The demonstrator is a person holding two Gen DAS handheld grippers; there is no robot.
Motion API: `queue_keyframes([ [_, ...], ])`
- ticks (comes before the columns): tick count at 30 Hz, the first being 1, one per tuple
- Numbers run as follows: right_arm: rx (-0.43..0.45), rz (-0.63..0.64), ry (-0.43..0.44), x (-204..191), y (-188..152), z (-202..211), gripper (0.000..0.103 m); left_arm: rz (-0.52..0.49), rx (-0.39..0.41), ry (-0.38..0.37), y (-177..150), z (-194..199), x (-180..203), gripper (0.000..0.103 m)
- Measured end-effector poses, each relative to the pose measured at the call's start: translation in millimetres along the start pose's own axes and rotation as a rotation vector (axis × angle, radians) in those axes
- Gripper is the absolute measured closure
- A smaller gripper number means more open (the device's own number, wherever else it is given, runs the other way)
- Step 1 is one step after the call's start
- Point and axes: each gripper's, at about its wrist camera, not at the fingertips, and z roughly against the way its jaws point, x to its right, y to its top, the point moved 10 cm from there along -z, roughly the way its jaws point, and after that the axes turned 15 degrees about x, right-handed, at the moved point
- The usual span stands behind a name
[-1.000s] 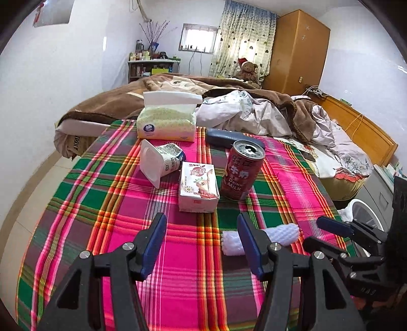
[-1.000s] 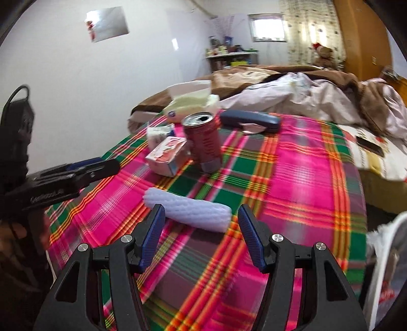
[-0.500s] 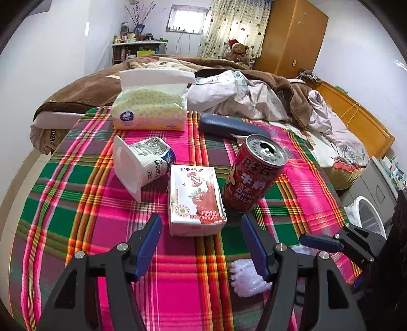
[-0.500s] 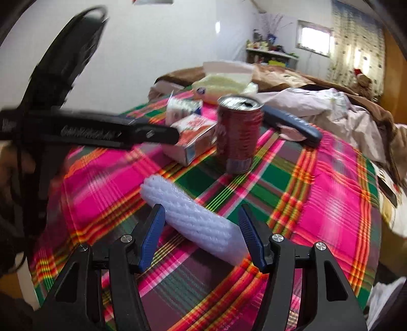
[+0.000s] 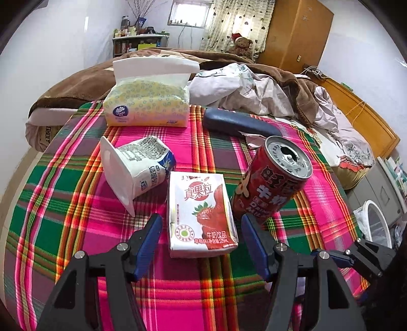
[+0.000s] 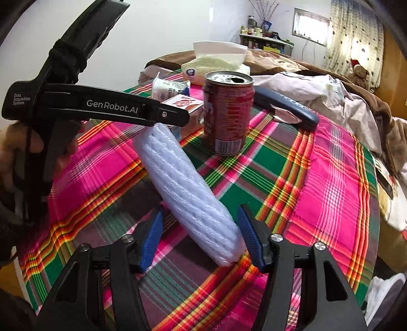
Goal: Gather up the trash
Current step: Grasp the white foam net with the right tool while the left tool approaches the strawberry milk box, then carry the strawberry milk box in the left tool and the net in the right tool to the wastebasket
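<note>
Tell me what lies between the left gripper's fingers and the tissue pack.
In the left wrist view, the strawberry milk carton lies there, its near end between the left gripper's fingers; bare plaid cloth stretches beyond to the tissue pack.

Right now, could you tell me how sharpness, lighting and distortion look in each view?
Left wrist view: sharp, daylit; window blown out; fisheye bows the plaid tablecloth.
Right wrist view: sharp on the foam net, slight blur on the can; window glares.

Glossy metal can, woven plaid cloth
</note>
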Motion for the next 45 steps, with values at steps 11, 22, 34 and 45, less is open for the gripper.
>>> queue_keyframes([
  [11,0.002,-0.048,-0.053,21,-1,2,0.073,0.02,-0.025,0.009,-4,-11,-5,0.036],
  [22,0.011,-0.158,-0.086,35,-3,-1,0.073,0.012,-0.029,0.038,-6,-20,-8,0.043],
  [34,0.034,-0.214,-0.121,45,-3,8,0.074,-0.01,0.023,0.041,-2,5,1,0.043],
  [45,0.073,-0.252,-0.152,50,-3,33,0.074,-0.01,0.058,0.009,-7,41,20,0.043],
])
